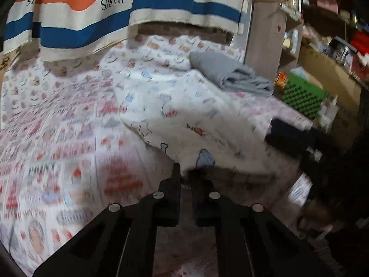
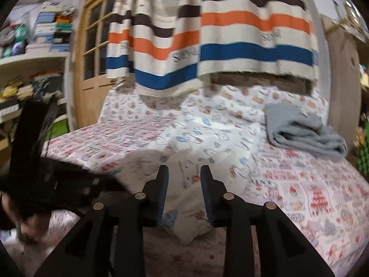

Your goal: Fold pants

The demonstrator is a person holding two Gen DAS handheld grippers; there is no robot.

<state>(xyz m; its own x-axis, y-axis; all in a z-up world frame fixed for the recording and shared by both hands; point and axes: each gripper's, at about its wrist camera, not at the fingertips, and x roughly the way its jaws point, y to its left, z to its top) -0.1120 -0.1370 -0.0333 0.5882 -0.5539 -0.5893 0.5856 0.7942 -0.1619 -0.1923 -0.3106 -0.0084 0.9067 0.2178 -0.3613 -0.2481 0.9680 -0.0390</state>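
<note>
white printed pants (image 2: 196, 152) lie on the bed (image 2: 311, 184); your right gripper (image 2: 184, 184) has jaws spread over them, your left gripper (image 1: 185, 175) jaws nearly together, grip unclear.

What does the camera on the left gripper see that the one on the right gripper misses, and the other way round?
Only the left wrist view shows the green studded mat beside the bed and cluttered brown shelves on its right. Only the right wrist view shows the wooden door with glass panes and white shelves stacked with boxes. Both show the patterned bedsheet, the white printed pants lying on it, a folded grey cloth near the far corner, and the striped curtain hanging behind the bed.
</note>
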